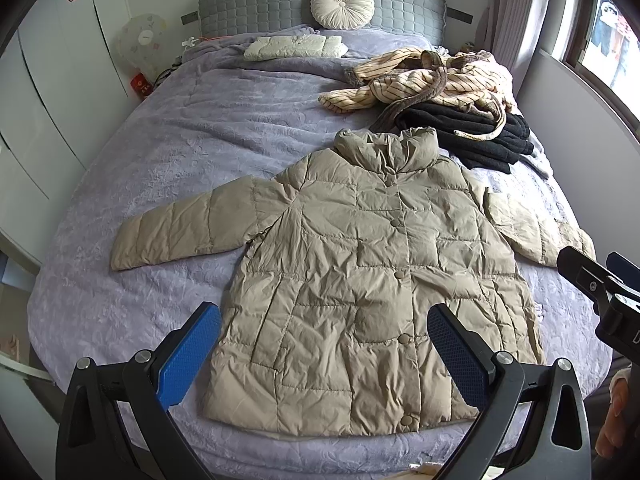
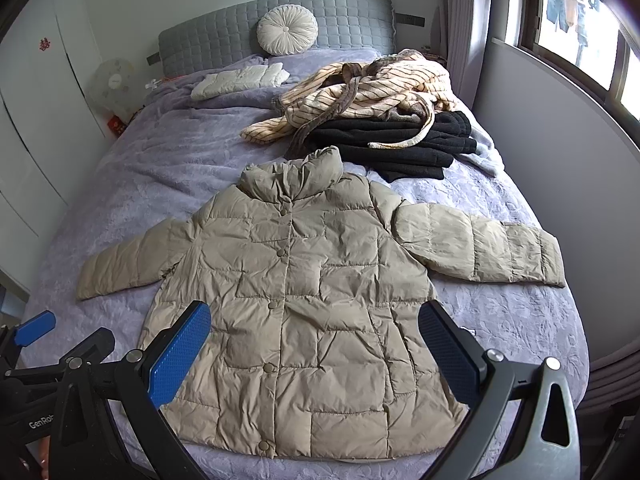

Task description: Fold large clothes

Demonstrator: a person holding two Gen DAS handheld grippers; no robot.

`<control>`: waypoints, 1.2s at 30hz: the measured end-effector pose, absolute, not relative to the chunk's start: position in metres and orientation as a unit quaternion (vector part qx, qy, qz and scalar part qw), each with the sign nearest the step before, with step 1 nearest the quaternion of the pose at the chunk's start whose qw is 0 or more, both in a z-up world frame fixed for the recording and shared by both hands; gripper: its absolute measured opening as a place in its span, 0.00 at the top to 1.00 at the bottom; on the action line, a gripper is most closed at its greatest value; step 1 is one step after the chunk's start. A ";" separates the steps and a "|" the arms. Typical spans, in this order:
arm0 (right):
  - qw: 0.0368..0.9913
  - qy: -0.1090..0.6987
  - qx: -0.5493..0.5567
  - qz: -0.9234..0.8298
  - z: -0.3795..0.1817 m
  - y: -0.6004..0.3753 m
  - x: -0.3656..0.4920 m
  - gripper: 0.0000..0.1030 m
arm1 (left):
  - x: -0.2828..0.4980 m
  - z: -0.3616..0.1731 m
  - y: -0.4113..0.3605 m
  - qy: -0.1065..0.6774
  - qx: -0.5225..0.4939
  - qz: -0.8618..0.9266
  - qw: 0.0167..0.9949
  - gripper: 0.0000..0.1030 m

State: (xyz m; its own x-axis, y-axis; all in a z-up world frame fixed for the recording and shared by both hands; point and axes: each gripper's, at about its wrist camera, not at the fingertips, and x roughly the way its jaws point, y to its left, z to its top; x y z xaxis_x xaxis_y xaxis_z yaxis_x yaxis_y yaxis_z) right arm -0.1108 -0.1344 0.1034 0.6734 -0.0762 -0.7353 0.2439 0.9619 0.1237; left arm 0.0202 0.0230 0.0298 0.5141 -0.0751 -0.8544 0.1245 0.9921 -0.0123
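A beige quilted puffer jacket [image 1: 360,264] [image 2: 292,304] lies flat on the bed, front up and buttoned, collar toward the headboard, both sleeves spread out sideways. My left gripper [image 1: 324,320] hovers open above the jacket's hem, its blue pads wide apart and holding nothing. My right gripper [image 2: 314,316] is also open over the lower half of the jacket, empty. In the left wrist view the right gripper [image 1: 600,280] shows at the right edge; in the right wrist view the left gripper [image 2: 36,328] shows at the left edge.
The bed [image 1: 160,168] has a lilac cover. A striped cream robe [image 1: 424,76] and a black garment [image 1: 472,132] are piled at the far right. A folded white garment [image 1: 296,46] and a round cushion [image 1: 342,4] lie by the grey headboard. A wall and window run along the right.
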 end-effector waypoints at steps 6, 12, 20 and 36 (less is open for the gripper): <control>0.908 0.395 0.107 -0.088 0.104 -0.135 -0.110 0.00 | 0.021 0.031 0.021 0.490 0.025 -0.057 0.869 0.00; 0.908 0.396 0.107 -0.087 0.103 -0.135 -0.109 0.00 | 0.022 0.032 0.020 0.491 0.026 -0.057 0.869 0.00; 0.906 0.399 0.108 -0.088 0.101 -0.133 -0.107 0.00 | 0.020 0.030 0.019 0.495 0.028 -0.055 0.867 0.00; 0.870 0.474 0.127 -0.049 0.070 -0.102 -0.093 0.00 | 0.020 -0.002 0.079 0.546 -0.026 -0.056 0.835 0.00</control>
State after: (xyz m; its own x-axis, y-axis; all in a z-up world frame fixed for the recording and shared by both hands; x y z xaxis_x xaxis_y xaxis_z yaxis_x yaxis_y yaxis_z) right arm -0.0932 -0.1023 0.0700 0.5458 0.0356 -0.8371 0.2061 0.9627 0.1752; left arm 0.0200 0.0790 -0.0023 0.3965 -0.1225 -0.9098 0.0653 0.9923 -0.1052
